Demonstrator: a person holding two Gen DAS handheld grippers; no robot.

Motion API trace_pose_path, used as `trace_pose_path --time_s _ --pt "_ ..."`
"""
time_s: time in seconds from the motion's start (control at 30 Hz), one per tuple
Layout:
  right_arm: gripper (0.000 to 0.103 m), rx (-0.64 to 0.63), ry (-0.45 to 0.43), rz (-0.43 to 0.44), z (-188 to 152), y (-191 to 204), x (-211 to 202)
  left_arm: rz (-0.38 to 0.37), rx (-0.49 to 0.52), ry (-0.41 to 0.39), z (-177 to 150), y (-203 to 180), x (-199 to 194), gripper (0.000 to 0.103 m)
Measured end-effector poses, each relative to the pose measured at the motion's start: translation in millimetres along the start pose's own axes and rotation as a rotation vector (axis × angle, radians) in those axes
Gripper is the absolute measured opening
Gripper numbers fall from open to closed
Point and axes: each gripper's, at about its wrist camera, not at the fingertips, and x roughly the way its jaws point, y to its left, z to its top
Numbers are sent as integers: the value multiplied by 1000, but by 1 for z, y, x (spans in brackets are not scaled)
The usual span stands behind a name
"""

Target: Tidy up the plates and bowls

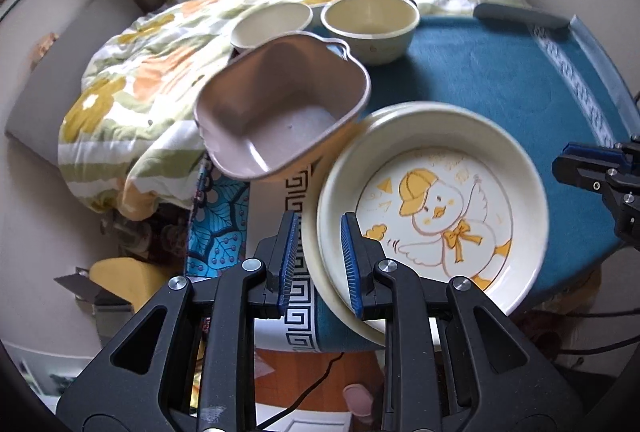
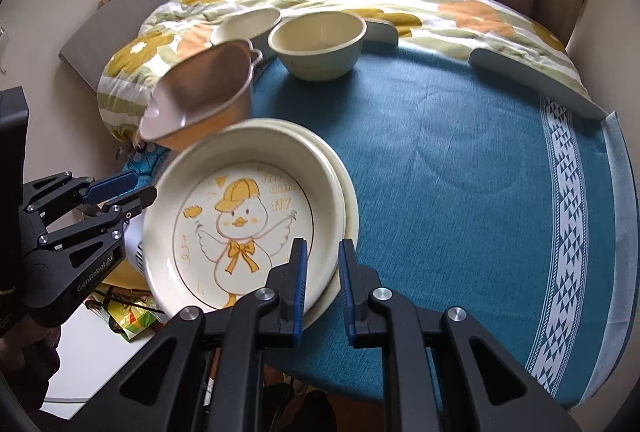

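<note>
A cream duck plate (image 1: 436,207) (image 2: 244,220) lies stacked on a second cream plate (image 1: 316,272) (image 2: 350,207) at the table's near left edge. My left gripper (image 1: 320,260) has its jaws around the left rim of the stack. My right gripper (image 2: 323,286) has its jaws around the right rim. A pink square bowl (image 1: 280,111) (image 2: 200,95) stands just behind the plates, and two cream bowls (image 1: 370,25) (image 2: 318,43) stand at the back.
The table has a teal cloth (image 1: 480,71) (image 2: 460,159) with a patterned border. A flowered quilt (image 1: 132,83) (image 2: 400,7) lies on a bed behind and left. A grey tray edge (image 2: 532,79) sits at the back right.
</note>
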Motion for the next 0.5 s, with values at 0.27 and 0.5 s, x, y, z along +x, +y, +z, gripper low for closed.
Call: trace_pose_path --time_s 0.27,0.5 --pt "103 -32 -153 120 40 -7 -44 -88 -298 -133 24 54 -49 103" --pt "103 -130 -55 83 82 4 -8 -59 -352 -19 28 85 -10 103"
